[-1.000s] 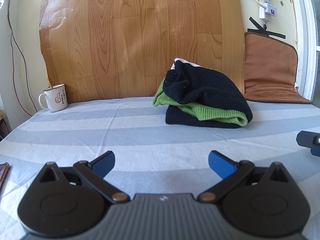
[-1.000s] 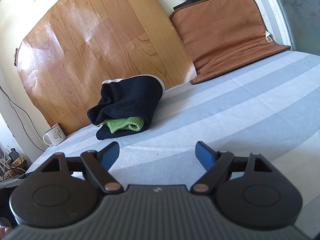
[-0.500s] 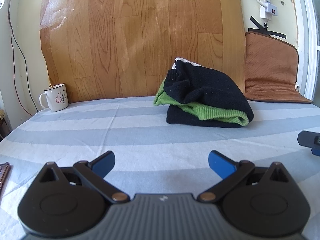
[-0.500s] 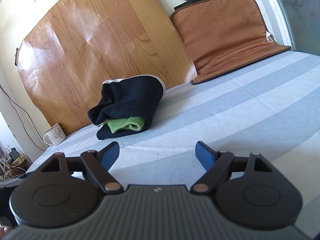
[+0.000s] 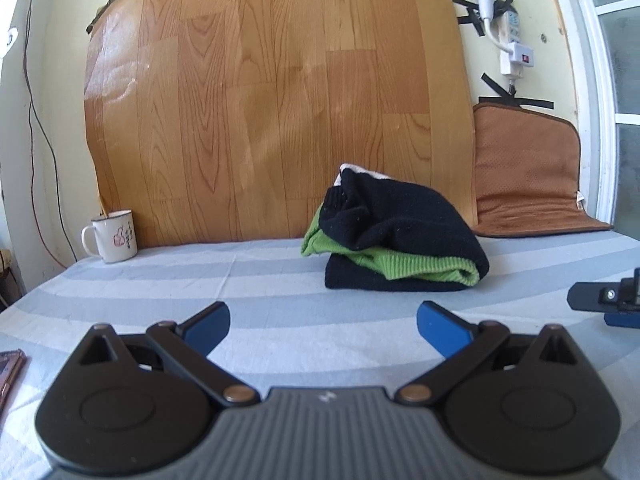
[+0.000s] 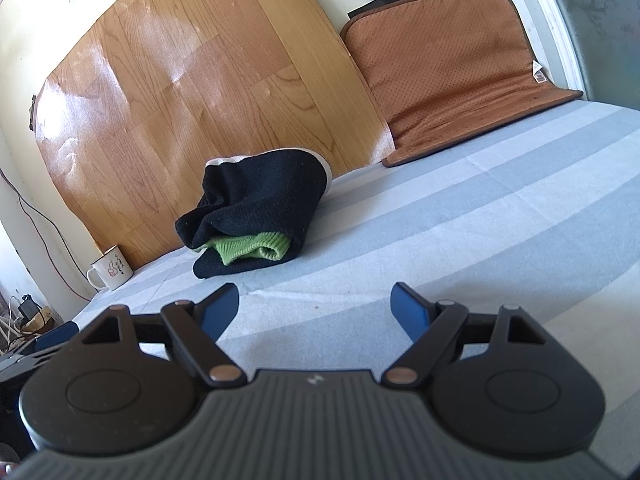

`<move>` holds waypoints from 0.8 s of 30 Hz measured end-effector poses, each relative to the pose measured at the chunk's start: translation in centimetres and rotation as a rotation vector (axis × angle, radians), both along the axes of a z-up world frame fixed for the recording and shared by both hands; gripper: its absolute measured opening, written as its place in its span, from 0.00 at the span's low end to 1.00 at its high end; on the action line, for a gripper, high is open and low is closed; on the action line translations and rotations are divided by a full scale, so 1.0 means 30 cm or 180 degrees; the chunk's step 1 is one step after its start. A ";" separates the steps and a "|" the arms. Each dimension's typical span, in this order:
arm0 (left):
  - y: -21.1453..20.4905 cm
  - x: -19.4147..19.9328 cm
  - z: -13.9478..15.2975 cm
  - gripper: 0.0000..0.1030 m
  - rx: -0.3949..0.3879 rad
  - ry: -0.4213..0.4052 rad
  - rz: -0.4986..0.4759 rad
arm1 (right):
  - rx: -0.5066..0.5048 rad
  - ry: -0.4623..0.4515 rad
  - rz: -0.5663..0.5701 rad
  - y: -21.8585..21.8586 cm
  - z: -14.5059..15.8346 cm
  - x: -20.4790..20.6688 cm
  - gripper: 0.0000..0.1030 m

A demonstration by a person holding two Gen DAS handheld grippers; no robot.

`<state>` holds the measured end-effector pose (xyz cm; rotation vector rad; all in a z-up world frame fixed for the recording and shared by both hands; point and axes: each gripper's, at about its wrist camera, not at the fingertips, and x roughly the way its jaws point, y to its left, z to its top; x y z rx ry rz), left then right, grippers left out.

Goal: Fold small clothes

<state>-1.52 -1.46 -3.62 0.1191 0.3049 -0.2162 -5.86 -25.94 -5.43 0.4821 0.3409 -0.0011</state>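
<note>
A folded black and green knitted garment (image 5: pixel 400 248) lies on the striped blue-grey cloth (image 5: pixel 260 276) near the back wall, with a white edge showing behind it. In the right wrist view the same garment (image 6: pixel 256 216) sits ahead and to the left. My left gripper (image 5: pixel 323 326) is open and empty, low over the cloth, well short of the garment. My right gripper (image 6: pixel 315 308) is open too, with nothing between its blue fingers (image 6: pixel 410 308). The right gripper's finger (image 5: pixel 600 300) shows at the right edge of the left wrist view.
A white mug (image 5: pixel 114 236) stands at the back left by the wood-pattern board (image 5: pixel 272 100). A brown cushion (image 5: pixel 528 176) leans on the wall at the back right. A dark object's corner (image 5: pixel 10 372) lies at the left edge. Cables hang at the left.
The left wrist view has tilted up a little, so more of the wall and a lamp show. The garment lies as before. Both grippers have stayed open.
</note>
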 end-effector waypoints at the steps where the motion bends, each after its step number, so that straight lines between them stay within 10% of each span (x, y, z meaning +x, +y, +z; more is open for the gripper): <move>1: -0.001 -0.002 0.001 1.00 0.0005 -0.0015 -0.0001 | 0.0000 0.0000 0.0002 -0.001 0.000 0.001 0.83; 24: 0.051 0.003 0.008 1.00 -0.0233 -0.0012 0.0184 | 0.0005 0.0001 0.0003 -0.003 0.000 0.003 0.83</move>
